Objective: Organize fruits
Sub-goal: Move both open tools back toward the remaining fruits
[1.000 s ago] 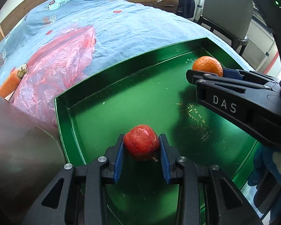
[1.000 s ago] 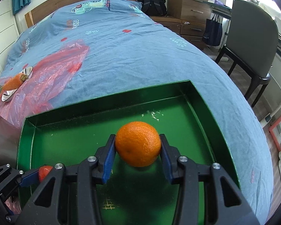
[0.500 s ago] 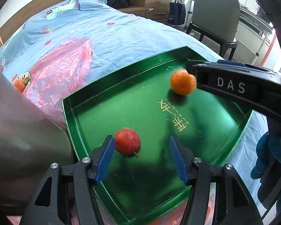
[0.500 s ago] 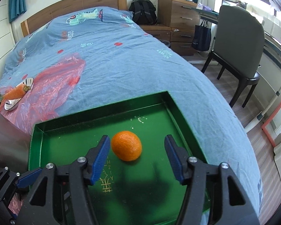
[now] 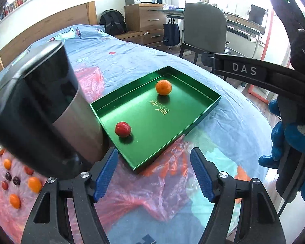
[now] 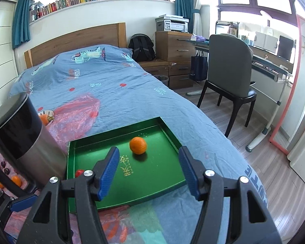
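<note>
Left wrist: orange (image 5: 163, 87) near tray rim (image 5: 195, 83)

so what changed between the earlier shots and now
Both tools let go: the left tool released the small red apple, the right tool released the round orange tangerine. Their jaws have just been opening, nothing between them now, and both pulled back and up. Both fruits stayed where they were set in the shallow green metal tray.

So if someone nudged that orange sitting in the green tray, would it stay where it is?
Probably not. The orange is round and rests loose on the green tray's smooth, glossy floor, so it would likely roll. The raised rim should stop it leaving the tray. Its peel looks firm and dimpled, so it probably grips well and resists light squeezing.
</note>
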Tool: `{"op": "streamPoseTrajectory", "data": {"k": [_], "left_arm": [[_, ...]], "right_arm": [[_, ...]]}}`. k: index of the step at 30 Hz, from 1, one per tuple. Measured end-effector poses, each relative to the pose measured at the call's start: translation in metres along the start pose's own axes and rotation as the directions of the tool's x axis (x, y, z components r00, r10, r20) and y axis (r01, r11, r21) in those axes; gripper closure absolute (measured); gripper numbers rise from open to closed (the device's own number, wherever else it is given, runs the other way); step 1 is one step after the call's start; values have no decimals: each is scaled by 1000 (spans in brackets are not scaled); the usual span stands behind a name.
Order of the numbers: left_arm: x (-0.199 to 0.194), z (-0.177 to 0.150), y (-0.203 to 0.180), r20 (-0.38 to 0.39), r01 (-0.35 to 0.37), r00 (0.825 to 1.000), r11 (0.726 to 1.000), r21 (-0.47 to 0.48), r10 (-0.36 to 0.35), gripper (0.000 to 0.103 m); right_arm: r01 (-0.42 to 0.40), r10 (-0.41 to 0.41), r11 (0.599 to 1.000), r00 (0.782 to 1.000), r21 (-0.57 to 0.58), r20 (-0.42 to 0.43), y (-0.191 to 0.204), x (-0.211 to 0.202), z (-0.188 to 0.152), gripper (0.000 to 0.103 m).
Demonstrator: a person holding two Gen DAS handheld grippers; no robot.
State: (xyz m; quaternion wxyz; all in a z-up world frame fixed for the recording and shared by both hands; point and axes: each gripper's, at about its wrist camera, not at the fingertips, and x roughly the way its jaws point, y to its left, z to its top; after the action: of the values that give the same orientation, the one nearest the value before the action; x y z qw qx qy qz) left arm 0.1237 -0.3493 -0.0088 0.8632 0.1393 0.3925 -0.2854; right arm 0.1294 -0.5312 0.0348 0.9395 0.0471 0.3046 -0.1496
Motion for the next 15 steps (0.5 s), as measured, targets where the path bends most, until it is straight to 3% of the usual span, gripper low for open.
{"op": "streamPoseTrajectory", "data": {"k": [3,10,12,15], "left_arm": [[-30,-18,9,20,-54,998,998,-16,54,35],[-81,-60,51,26,-120,992,989,-86,122,35],[-95,-75,64,22,-135,990,984,-113,138,35],[-115,-96,85,18,-154,987,976,-157,159,35]], "right_arm": [[-18,17,1000,999,9,50,13,-34,-12,13],[-109,109,994,992,1,58,68,-94,-37,13],[-136,136,991,989,-12,61,87,-110,-45,3],[-181,183,982,982,-45,53,117,-129,-57,1]]}}
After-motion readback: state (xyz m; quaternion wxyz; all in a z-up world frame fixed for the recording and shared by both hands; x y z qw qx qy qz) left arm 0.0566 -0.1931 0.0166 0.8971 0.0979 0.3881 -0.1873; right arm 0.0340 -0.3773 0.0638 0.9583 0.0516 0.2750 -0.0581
